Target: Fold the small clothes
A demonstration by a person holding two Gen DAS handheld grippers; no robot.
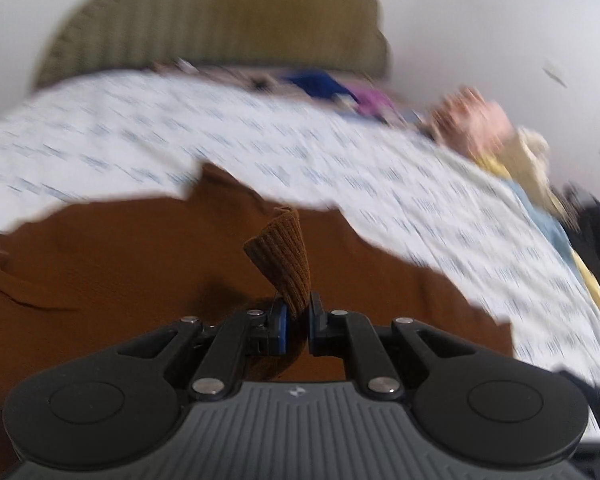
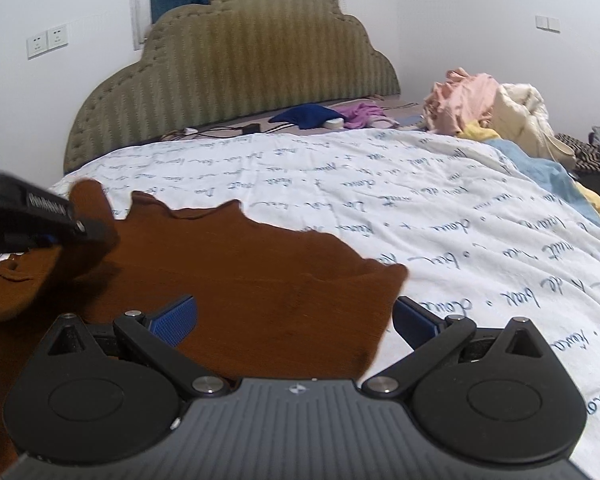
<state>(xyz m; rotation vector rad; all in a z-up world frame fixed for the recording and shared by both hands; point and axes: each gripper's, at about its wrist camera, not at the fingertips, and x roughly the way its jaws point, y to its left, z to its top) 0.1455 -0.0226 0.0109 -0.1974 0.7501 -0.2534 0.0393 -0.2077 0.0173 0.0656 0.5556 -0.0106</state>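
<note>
Left wrist view: the left claw (image 1: pixel 298 322) was clamped on a ribbed cuff (image 1: pixel 282 256) of the brown garment (image 1: pixel 100 264), which lay spread on the bed's white printed sheet (image 1: pixel 260 152) just ahead. The right claw (image 2: pixel 294 320) hung wide open over the garment's near edge, gripping nothing.

Blurred beyond reading in the left wrist view: bedsheet (image 1: pixel 340 152) print, clothes pile (image 1: pixel 480 120). Cut off at the lower-left edge: brown garment (image 1: pixel 100 272).
</note>
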